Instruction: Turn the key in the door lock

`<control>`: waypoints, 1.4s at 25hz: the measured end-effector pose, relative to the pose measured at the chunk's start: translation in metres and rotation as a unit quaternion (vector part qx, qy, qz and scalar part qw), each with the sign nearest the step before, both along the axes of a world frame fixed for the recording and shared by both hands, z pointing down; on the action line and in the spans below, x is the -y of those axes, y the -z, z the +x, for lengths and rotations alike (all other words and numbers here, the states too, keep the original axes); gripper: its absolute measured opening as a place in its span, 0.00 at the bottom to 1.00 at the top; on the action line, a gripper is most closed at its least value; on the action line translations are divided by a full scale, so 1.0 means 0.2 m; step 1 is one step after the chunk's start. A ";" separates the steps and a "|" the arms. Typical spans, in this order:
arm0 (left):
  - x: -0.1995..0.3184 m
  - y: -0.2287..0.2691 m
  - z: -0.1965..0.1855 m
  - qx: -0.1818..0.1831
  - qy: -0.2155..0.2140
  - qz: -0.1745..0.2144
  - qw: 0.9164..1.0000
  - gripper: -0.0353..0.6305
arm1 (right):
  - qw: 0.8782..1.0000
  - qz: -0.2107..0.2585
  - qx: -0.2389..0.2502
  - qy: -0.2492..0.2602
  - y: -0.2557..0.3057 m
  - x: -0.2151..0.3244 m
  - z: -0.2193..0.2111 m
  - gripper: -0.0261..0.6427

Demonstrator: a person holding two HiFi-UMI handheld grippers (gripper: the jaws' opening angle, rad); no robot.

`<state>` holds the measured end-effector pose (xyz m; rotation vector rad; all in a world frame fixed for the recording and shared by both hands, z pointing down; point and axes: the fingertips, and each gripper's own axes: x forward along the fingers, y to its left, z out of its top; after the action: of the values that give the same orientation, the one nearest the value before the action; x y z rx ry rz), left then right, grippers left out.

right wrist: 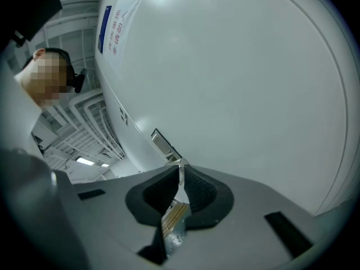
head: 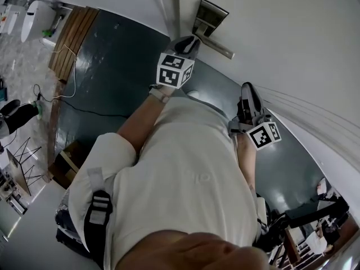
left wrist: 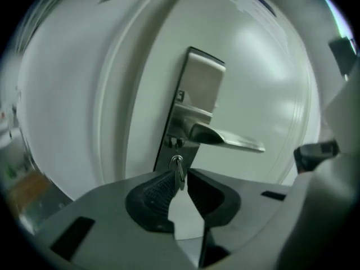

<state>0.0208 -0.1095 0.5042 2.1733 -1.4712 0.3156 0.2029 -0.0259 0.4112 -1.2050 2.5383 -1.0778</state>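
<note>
The key (left wrist: 178, 167), small, stiff and slick, sits in the lock (left wrist: 175, 145) under the lever handle (left wrist: 225, 138), mid-frame. Its flat bow is likely the place to pinch. The left gripper (left wrist: 183, 179) has its jaws narrowly apart around it, seemingly unclamped. The right gripper (right wrist: 181, 176) clamps a thin strip (right wrist: 174, 215).

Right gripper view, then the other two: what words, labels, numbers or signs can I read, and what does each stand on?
Nothing can be read as text.
Notice on the door: blue strip and red lines of print, too blurred to read.
Lock plate: one small mark at its left edge, too small to read.
Marker cubes: black-and-white square patterns, no words.
</note>
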 end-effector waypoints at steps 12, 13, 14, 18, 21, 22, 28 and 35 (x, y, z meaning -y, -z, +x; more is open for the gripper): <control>0.05 -0.07 0.05 -0.035 0.038 0.025 0.998 0.10 | 1.000 -0.007 -0.007 -0.002 -0.02 -0.01 0.00 0.11; 0.06 -0.09 0.06 -0.001 0.038 0.035 0.999 0.10 | 1.000 -0.007 -0.007 -0.003 -0.04 -0.01 0.01 0.11; 0.06 -0.10 0.06 0.044 0.033 0.047 0.997 0.10 | 1.000 -0.008 -0.007 -0.004 -0.04 -0.01 0.02 0.11; 0.06 -0.08 0.06 0.267 -0.015 0.109 0.957 0.10 | 1.000 -0.011 -0.007 -0.005 -0.02 -0.02 0.00 0.11; 0.05 -0.09 0.07 0.393 -0.061 0.154 0.905 0.11 | 1.000 -0.012 -0.004 -0.004 -0.03 -0.03 0.00 0.11; 0.05 -0.10 0.07 0.424 -0.076 0.165 0.887 0.11 | 1.000 -0.011 -0.003 -0.003 -0.04 -0.03 0.00 0.11; 0.04 -0.07 0.08 0.551 -0.134 0.214 0.796 0.11 | 1.000 -0.011 -0.002 0.003 -0.01 -0.01 0.00 0.11; 0.03 -0.09 0.07 0.603 -0.159 0.232 0.747 0.12 | 1.000 -0.010 0.000 0.008 -0.01 0.00 -0.03 0.11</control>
<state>0.0357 -0.1153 0.5220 2.7350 -1.8507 1.9685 0.1965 -0.0255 0.4124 -1.1915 2.5486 -1.1087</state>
